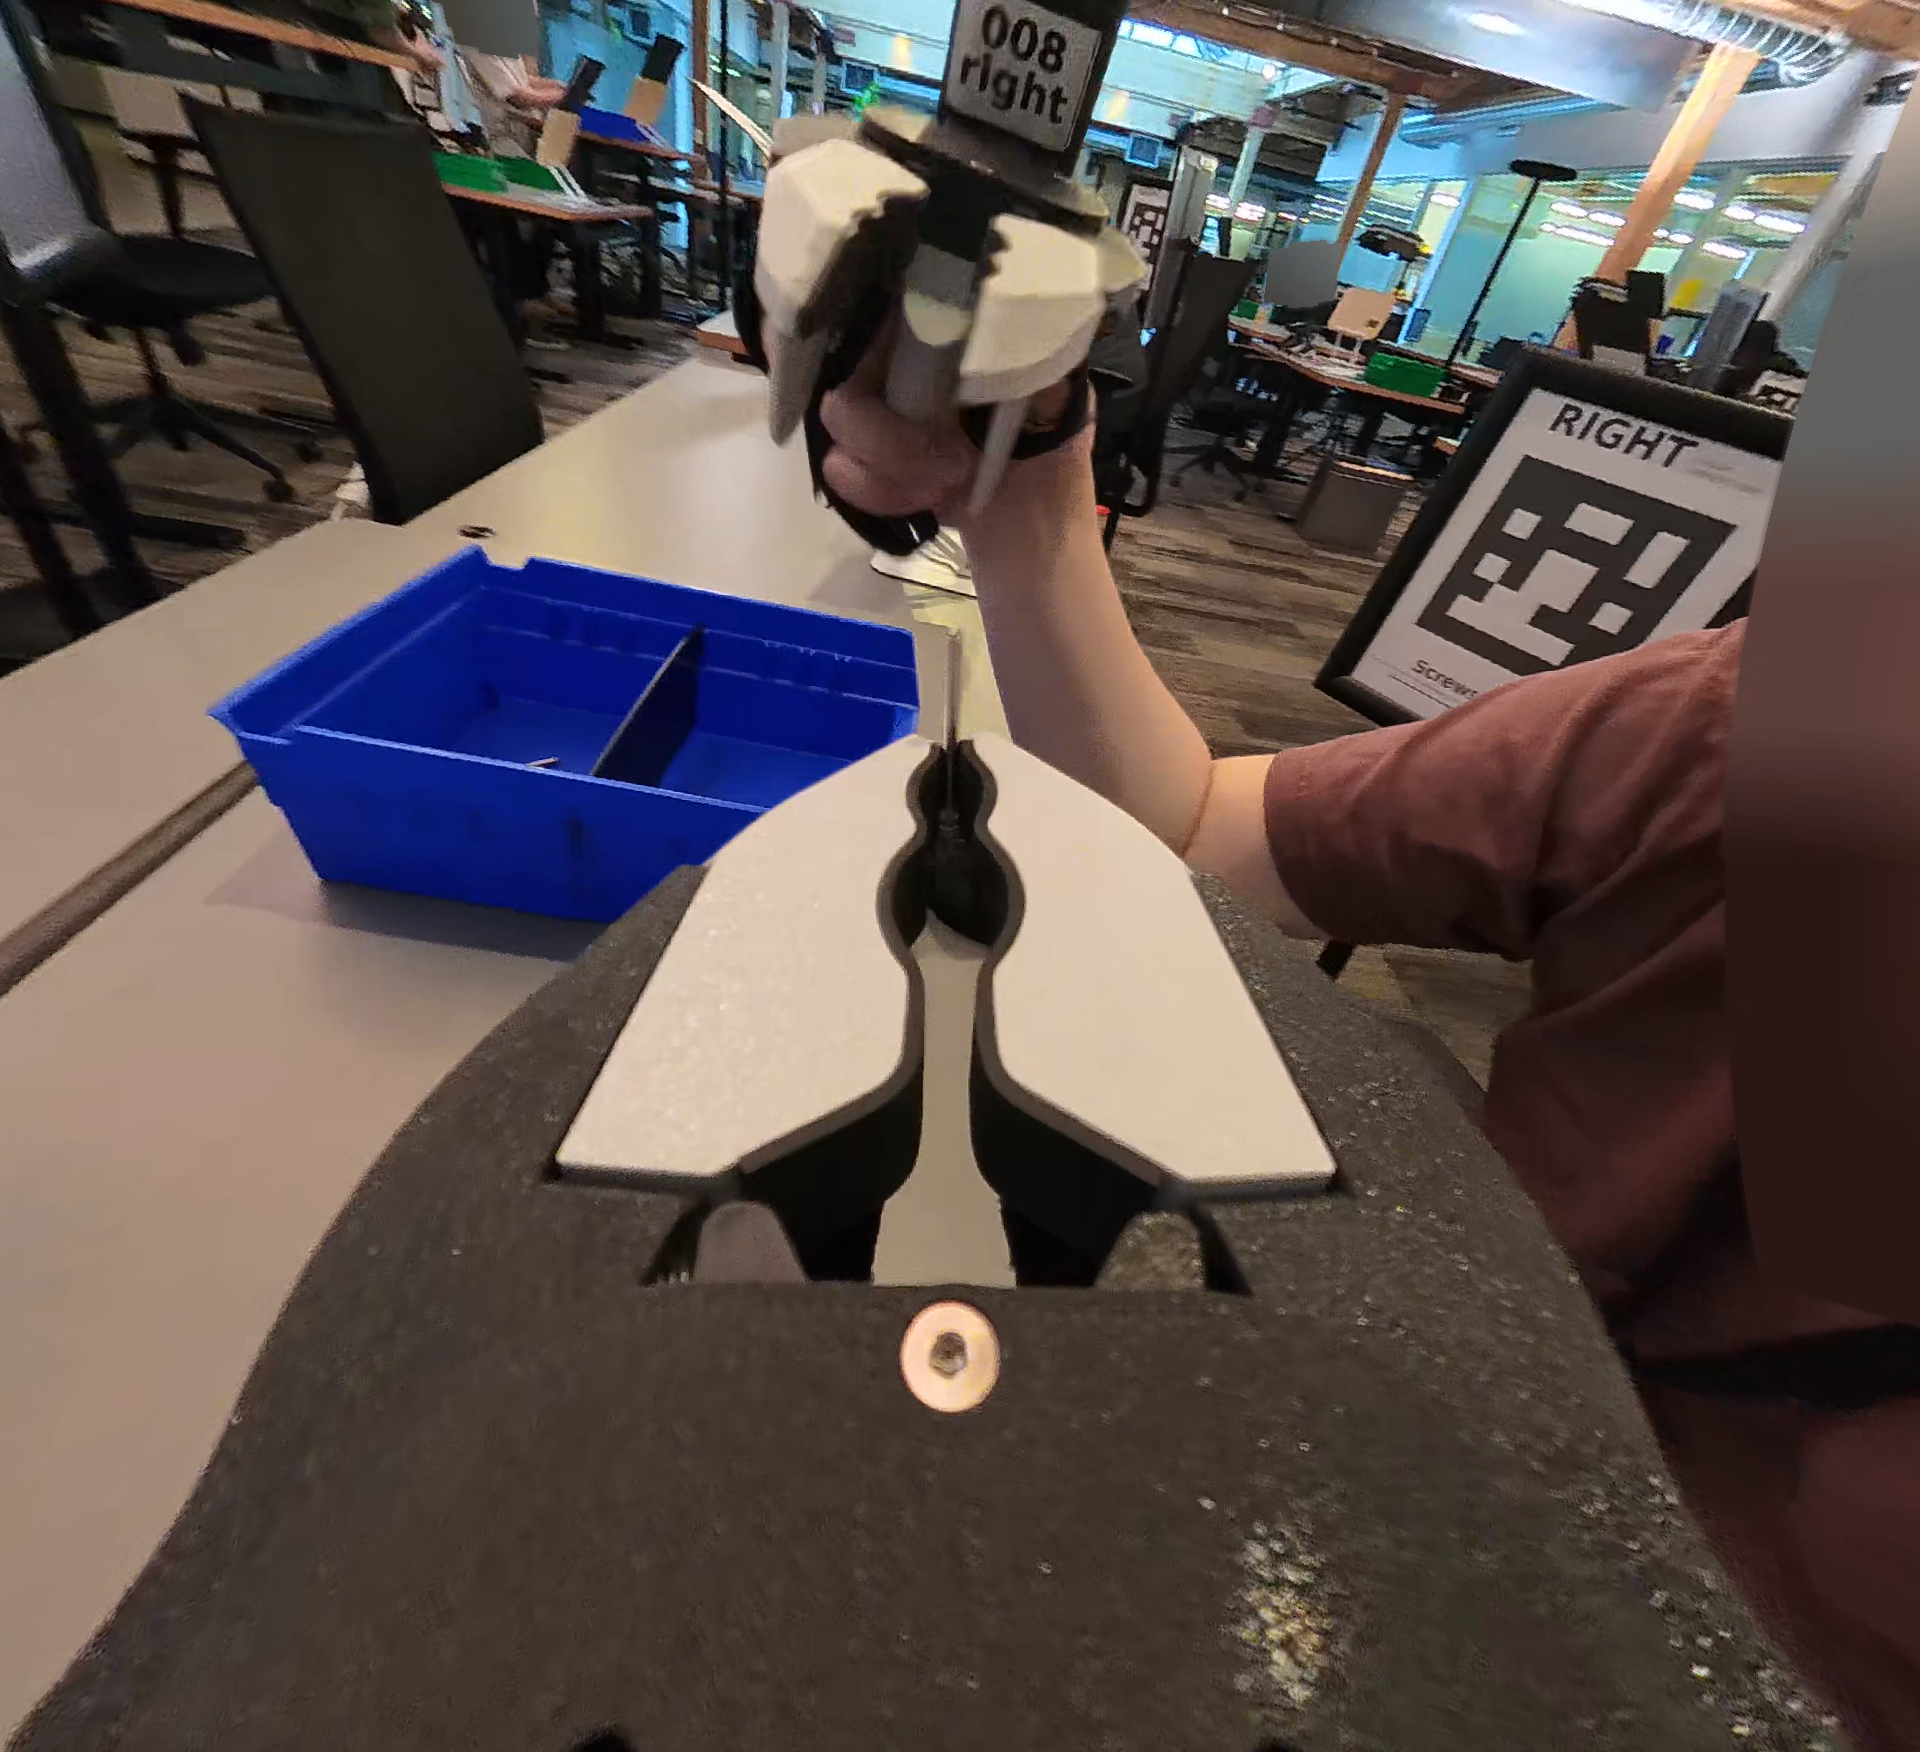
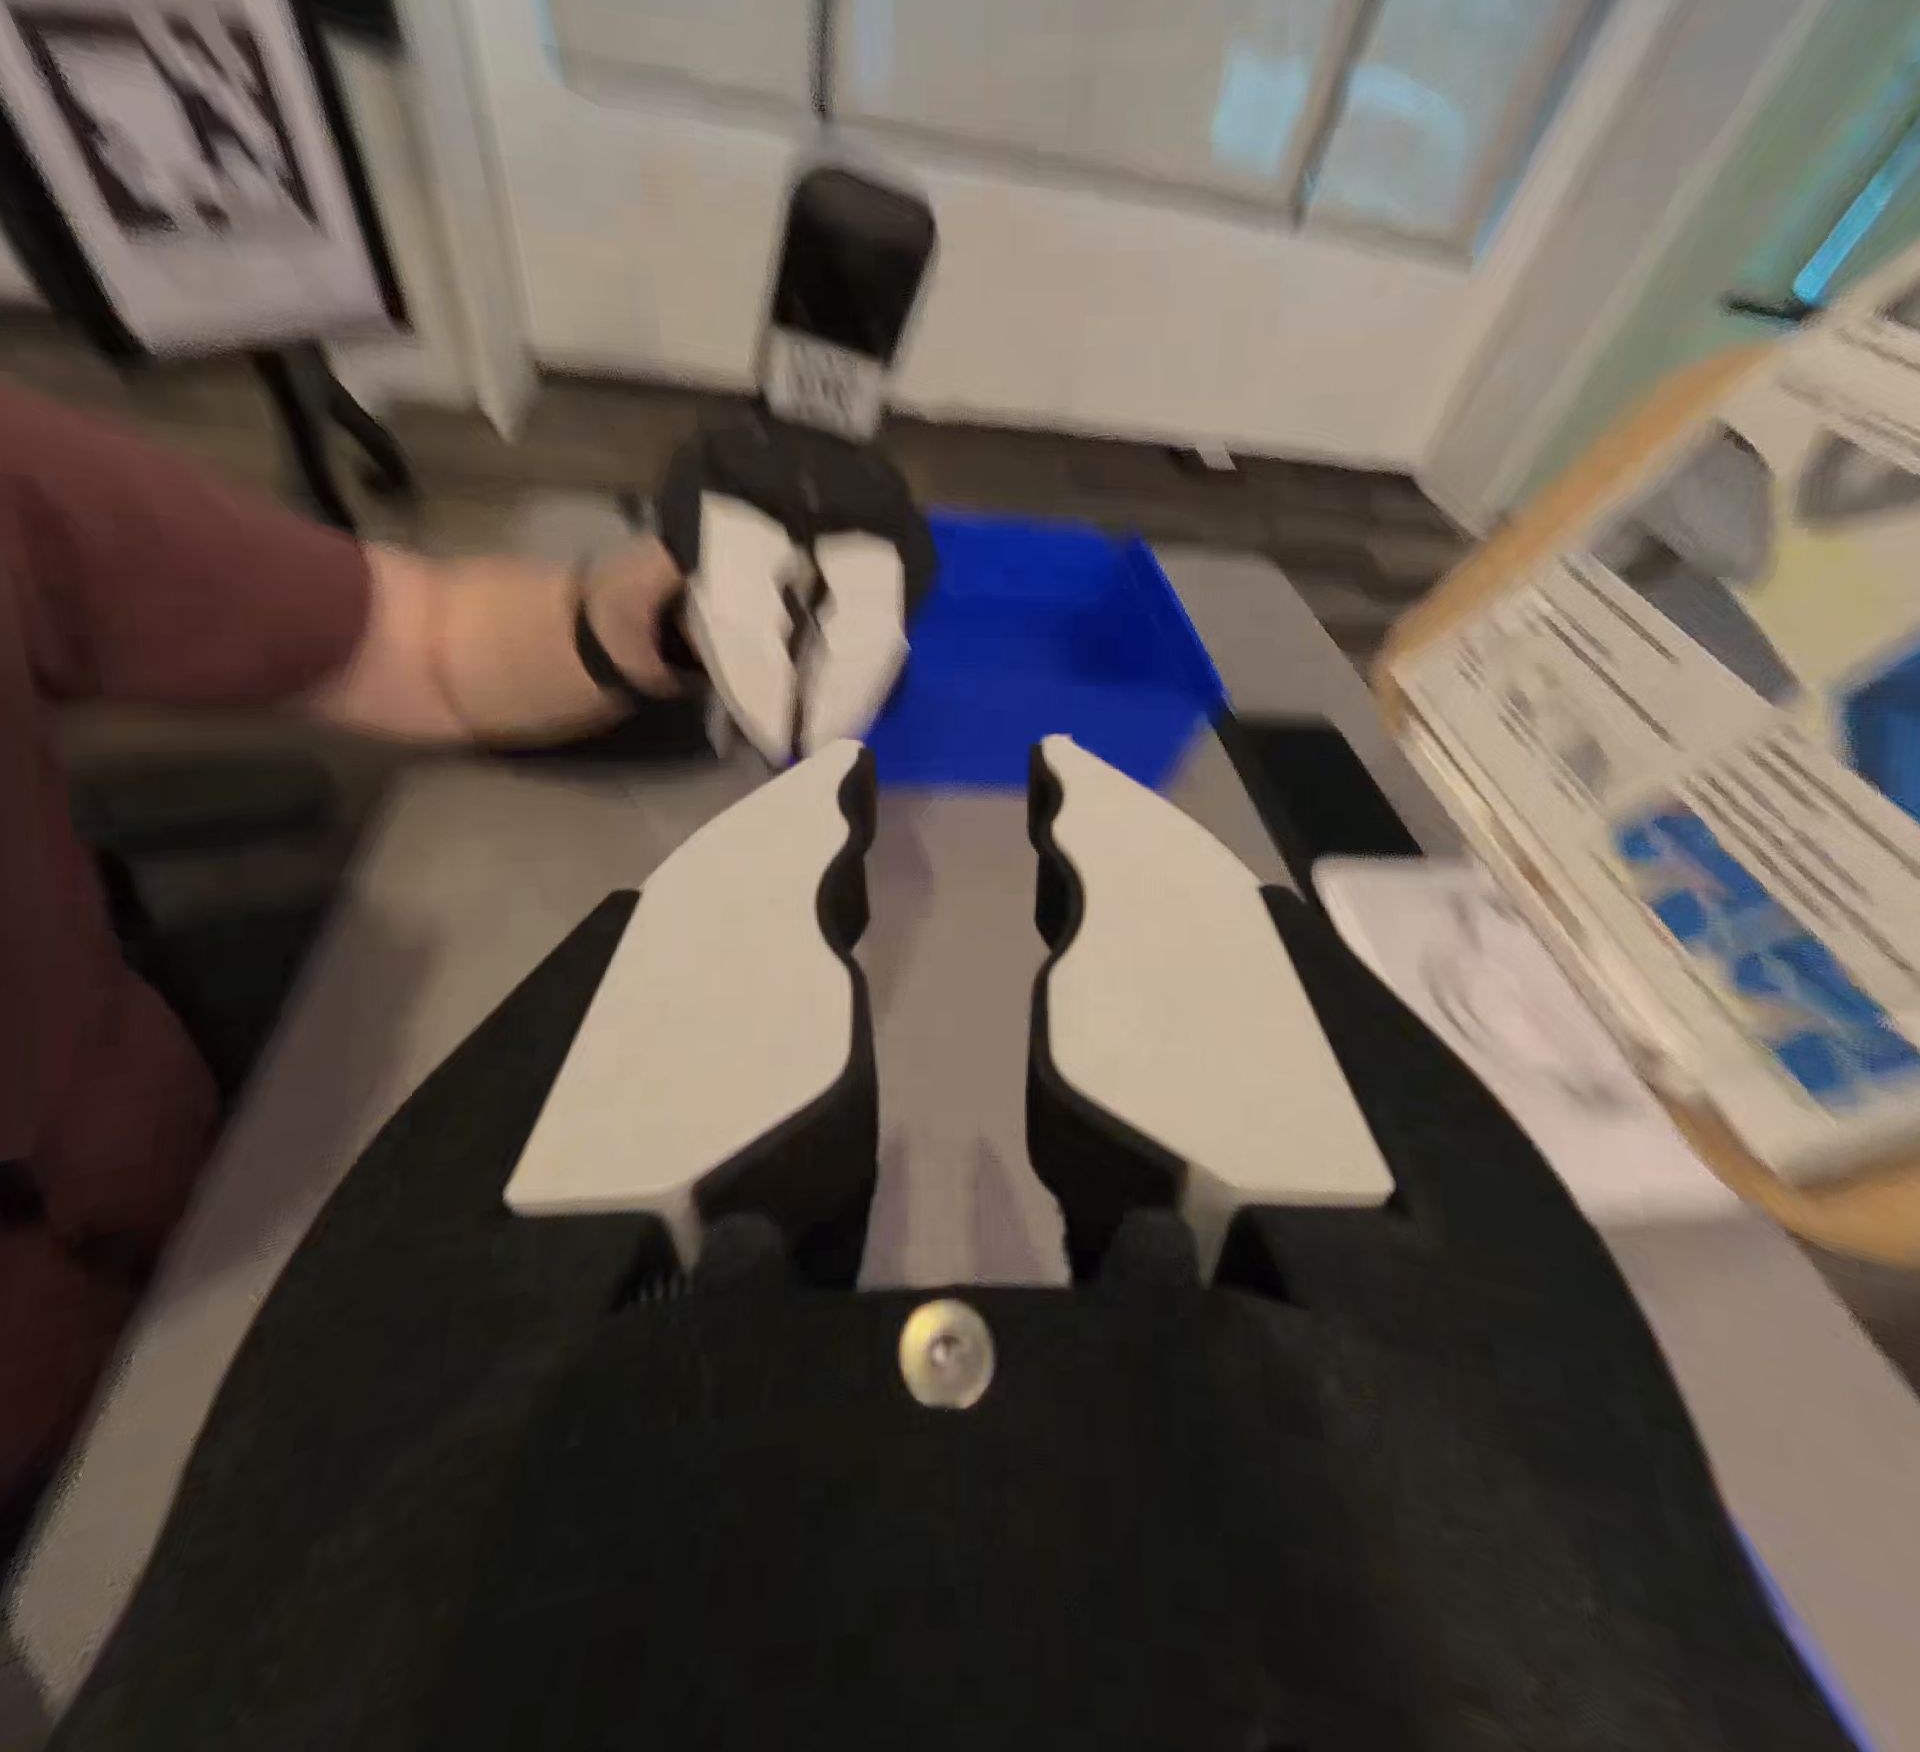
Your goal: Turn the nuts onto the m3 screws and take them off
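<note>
In the left wrist view my left gripper [image 1: 951, 752] is shut on a thin silver screw [image 1: 951, 694]. Its shaft sticks out past the fingertips and its dark head sits in the notch between the pads. No nut shows on it. My right gripper [image 1: 888, 455] hangs above and beyond the screw with its fingers apart, pointing down. In the blurred right wrist view my right gripper [image 2: 951, 752] is open and empty, just short of the left gripper [image 2: 790, 663]. The blue divided bin [image 1: 416, 798] stands on the grey table [image 1: 156, 1027] and holds one small screw [image 1: 540, 762].
A framed black-and-white marker sign [image 1: 1558, 559] stands at the right and shows in the right wrist view [image 2: 177, 133] too. A wooden-edged board with papers [image 2: 1662, 767] leans at the right. The bin [image 2: 1039, 653] lies behind both grippers. A black office chair [image 1: 364, 300] stands beyond the table. The gap from one gripper's tips to the other's is roughly 8 cm.
</note>
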{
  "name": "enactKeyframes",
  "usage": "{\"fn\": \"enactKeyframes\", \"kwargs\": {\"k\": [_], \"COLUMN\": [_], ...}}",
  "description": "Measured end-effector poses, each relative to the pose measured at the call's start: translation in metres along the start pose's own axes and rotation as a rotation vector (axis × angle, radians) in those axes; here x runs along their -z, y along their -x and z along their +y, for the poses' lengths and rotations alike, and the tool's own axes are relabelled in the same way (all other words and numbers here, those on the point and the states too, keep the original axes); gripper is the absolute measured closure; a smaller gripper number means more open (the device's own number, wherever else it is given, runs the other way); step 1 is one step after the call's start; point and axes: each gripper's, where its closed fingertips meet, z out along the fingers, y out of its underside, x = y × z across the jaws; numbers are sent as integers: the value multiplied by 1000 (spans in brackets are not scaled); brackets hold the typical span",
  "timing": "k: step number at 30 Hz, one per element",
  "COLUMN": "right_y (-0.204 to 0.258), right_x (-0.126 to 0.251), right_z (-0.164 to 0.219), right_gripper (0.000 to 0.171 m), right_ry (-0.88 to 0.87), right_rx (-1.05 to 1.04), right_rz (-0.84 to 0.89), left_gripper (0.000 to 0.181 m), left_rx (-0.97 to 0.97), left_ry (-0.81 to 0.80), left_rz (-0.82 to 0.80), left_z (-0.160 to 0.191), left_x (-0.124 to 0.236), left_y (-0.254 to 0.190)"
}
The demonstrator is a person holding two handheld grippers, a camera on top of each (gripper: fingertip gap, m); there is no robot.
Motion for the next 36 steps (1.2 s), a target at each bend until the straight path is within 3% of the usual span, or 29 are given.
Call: {"fn": "enactKeyframes", "kwargs": {"k": [2,5,13,15,22,28,30,31,34,36], "right_y": [12,12,29,30,31,14,-18,-47,-152,-184], "right_x": [-22,-45,-74,-77,-76,-65,-44,-27,71,127], "right_z": [-16,-13,7,9,10,6,14,30,110,164], "right_gripper": [143,143,150,161,168,168,168,168,168,168], "right_ry": [-134,-170,-99,-86,-81,-119,-67,24,393,578], "right_rx": [-109,-186,-252,-234,-254,-288,-261,-241,-259,-400], "right_rz": [-107,-142,-262,-255,-287,-245,-84,85,741,961], "left_gripper": [179,179,179,179,179,141,139,139,141,140], "left_rx": [-13,-16,-10,-6,-3,60,61,58,58,46], "left_ry": [-9,-18,-14,-20,-23,-30,-31,-30,1,43], "left_rz": [-12,-13,-17,-17,-21,-81,-135,-161,-222,-275], "left_z": [-3,-7,-7,-8,-8,-8,-9,-10,-9,-5], "left_x": [2,6,8,9,9,10,15,18,26,29], "left_y": [0,-1,1,2,3,17,25,29,37,43]}}
